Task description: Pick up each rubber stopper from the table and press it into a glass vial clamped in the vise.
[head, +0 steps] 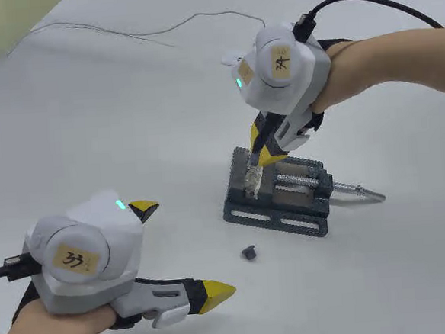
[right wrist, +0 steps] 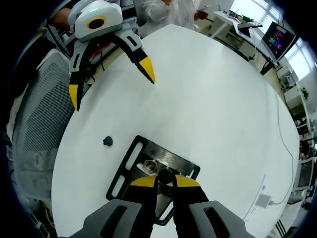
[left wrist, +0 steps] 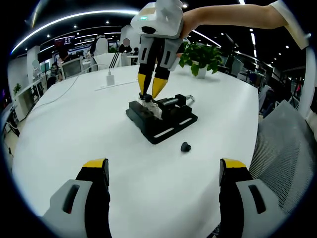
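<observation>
Jaws of right gripper (right wrist: 165, 180) pinch a stopper (right wrist: 165, 173) above the vise (right wrist: 130, 159); left gripper's (left wrist: 164, 164) gape.

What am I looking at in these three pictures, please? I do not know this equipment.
No robot: a person holds one gripper with yellow-tipped jaws in each hand. One picture comes from a head camera, two from cameras on the grippers. The left gripper is open, empty. The right gripper pinches a small dark rubber stopper at a clear glass vial clamped in the black metal vise. A second dark stopper lies on the white table.
</observation>
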Tool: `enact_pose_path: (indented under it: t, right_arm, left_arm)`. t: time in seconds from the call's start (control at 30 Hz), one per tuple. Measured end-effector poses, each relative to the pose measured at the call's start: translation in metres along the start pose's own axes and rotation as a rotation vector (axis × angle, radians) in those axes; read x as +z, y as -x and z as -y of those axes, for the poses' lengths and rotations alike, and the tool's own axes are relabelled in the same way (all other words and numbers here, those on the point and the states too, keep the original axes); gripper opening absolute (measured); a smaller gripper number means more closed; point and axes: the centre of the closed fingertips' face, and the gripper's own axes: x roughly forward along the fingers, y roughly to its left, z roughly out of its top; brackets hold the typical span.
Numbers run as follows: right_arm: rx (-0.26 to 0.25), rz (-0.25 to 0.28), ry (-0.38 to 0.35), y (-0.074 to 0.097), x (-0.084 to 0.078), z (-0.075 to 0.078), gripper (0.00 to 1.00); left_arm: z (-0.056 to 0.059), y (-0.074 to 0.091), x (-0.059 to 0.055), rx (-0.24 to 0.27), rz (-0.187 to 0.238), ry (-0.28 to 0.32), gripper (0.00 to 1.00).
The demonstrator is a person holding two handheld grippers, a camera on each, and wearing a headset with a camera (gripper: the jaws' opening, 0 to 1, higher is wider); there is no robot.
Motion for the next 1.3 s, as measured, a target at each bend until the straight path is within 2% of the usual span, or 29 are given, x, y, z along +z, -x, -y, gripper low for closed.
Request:
enact_pose_path:
  t: [0.1, 0.27, 0.37, 0.47, 0.73, 0.87, 1.13, 1.3]
  right_arm:
    - [0.011, 0.003, 0.004, 0.0, 0.0, -0.003, 0.12]
    - [-0.009, 0.006, -0.004, 0.004, 0.0, 0.0, 0.18]
    - [-0.005, 0.033, -0.018, 0.01, 0.003, 0.003, 0.16]
    - [0.002, 0.034, -0.029, 0.013, 0.002, 0.004, 0.12]
    - [0.027, 0.044, -0.06, 0.006, 0.0, 0.01, 0.04]
    - [0.031, 0.039, -0.07, 0.005, 0.001, 0.007, 0.01]
    - [0.038, 0.037, -0.075, 0.001, -0.004, 0.013, 0.01]
    - [0.04, 0.034, -0.079, -0.001, -0.002, 0.009, 0.0]
  left_arm:
    - [0.0, 0.0, 0.0, -0.001, 0.0, 0.0, 0.91]
    - [0.001, -0.001, 0.001, -0.003, 0.001, -0.002, 0.91]
    - [0.0, -0.001, 0.001, -0.004, 0.001, -0.002, 0.91]
    - [0.0, -0.002, 0.001, -0.005, 0.0, -0.002, 0.91]
    - [-0.002, -0.002, 0.002, -0.006, 0.0, -0.004, 0.91]
    - [-0.003, -0.002, 0.002, -0.005, 0.0, -0.003, 0.91]
    - [-0.003, -0.002, -0.002, -0.007, -0.006, 0.003, 0.91]
    - [-0.002, -0.003, -0.004, -0.008, -0.008, 0.007, 0.91]
